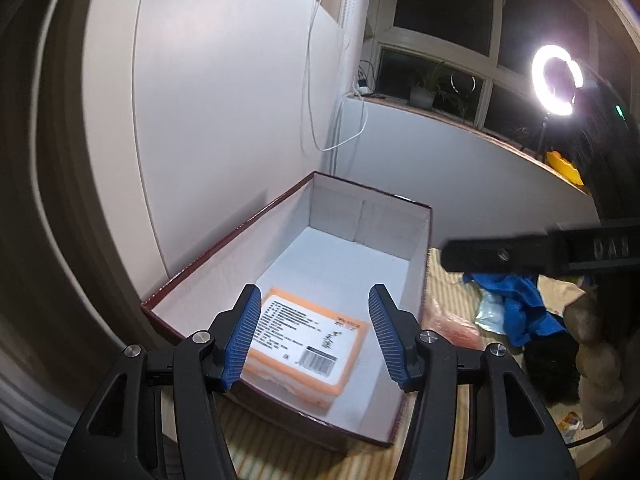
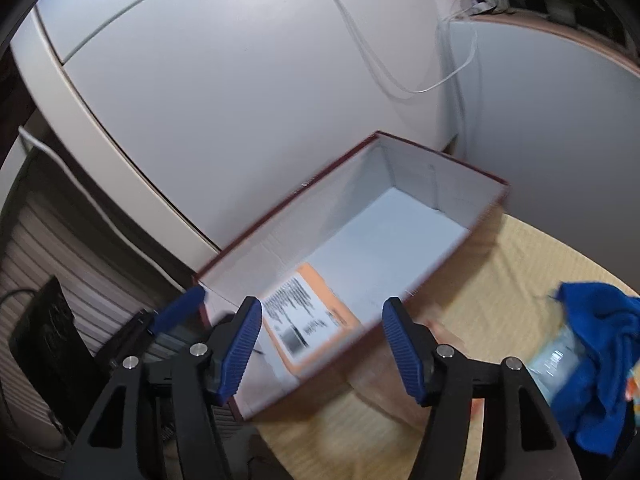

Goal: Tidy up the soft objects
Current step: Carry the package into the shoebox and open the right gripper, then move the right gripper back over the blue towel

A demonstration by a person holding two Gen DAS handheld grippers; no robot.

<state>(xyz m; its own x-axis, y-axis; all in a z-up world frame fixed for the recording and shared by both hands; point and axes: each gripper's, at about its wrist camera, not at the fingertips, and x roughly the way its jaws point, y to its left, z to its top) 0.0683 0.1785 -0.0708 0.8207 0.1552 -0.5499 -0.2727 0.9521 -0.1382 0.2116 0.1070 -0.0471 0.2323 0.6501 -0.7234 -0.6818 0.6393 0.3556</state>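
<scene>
An open box with a dark red rim [image 1: 224,248] and a white inside stands on a beige mat by the wall. Flat on its floor at the near end lies an orange packet [image 1: 304,344] with a white printed label. My left gripper [image 1: 315,300] hovers above that packet with its blue pads apart and nothing pressed between them. My right gripper [image 2: 324,312] hangs open over the box's near corner [image 2: 280,220], above the same orange packet [image 2: 316,316]. A crumpled blue cloth [image 2: 600,352] lies on the mat to the right of the box, partly over a clear plastic packet [image 2: 556,360].
Right of the box lie the blue cloth [image 1: 516,300], a pink soft item [image 1: 452,328], a black soft item [image 1: 552,364] and a beige plush [image 1: 592,340]. A black bar of the other hand-held tool [image 1: 520,256] crosses above them. A ring light [image 1: 556,80] glares by the window.
</scene>
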